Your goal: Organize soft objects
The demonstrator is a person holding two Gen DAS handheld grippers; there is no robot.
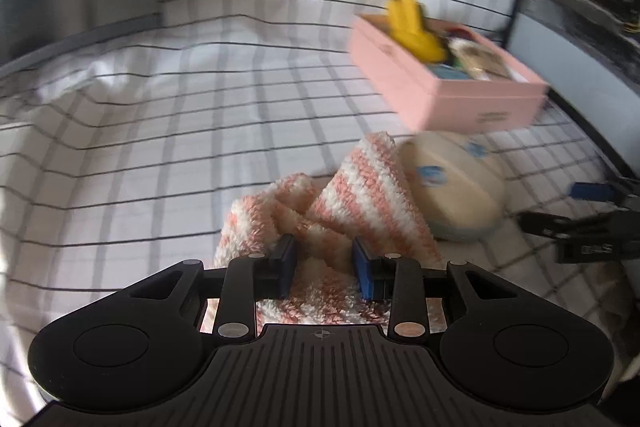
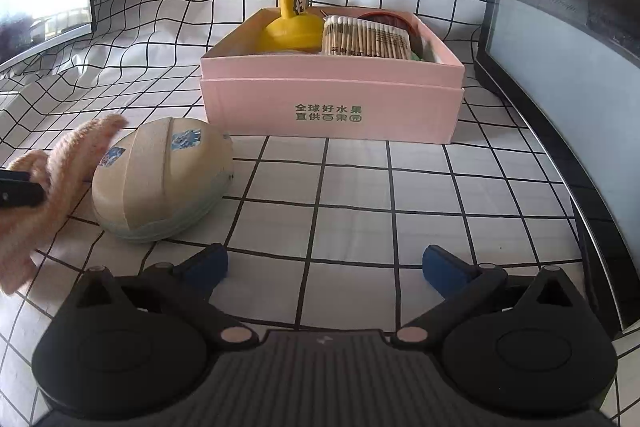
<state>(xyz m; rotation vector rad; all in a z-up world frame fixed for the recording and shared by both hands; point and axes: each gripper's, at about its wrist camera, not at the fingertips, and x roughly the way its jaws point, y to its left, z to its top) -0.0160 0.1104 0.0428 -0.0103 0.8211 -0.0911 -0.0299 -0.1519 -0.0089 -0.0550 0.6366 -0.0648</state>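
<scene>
Checked cloth (image 1: 140,115): it covers the surface under everything you see, white with dark grid lines, rumpled toward the far left.
Your left gripper (image 1: 324,259): it points down at the fuzzy sock, and its blue-padded fingers (image 1: 365,267) sit on either side of a fold of the fabric. The fabric fills the gap between them, so they look clamped on the sock, though the view is blurred.
Fuzzy sock (image 1: 352,195): pink and white stripes, bunched in a loose heap on the cloth, its right edge touching the beige case. In your right wrist view it shows as a blurred pink shape (image 2: 60,163) at the far left, with a dark fingertip of the left gripper across it.
Beige case (image 2: 160,179): rounded and oval, with two small blue stickers on top and a pale blue band round its base; it lies just beside the sock and in front of the pink box's left corner.
Pink box (image 2: 332,107): open on top, green print on the front wall, standing well behind the case. Inside it you have a yellow toy (image 2: 290,23) at the left and a pack of cotton swabs (image 2: 366,39) at the right.
Your right gripper (image 2: 325,263): its fingers stand wide apart over bare cloth, with nothing between them.
</scene>
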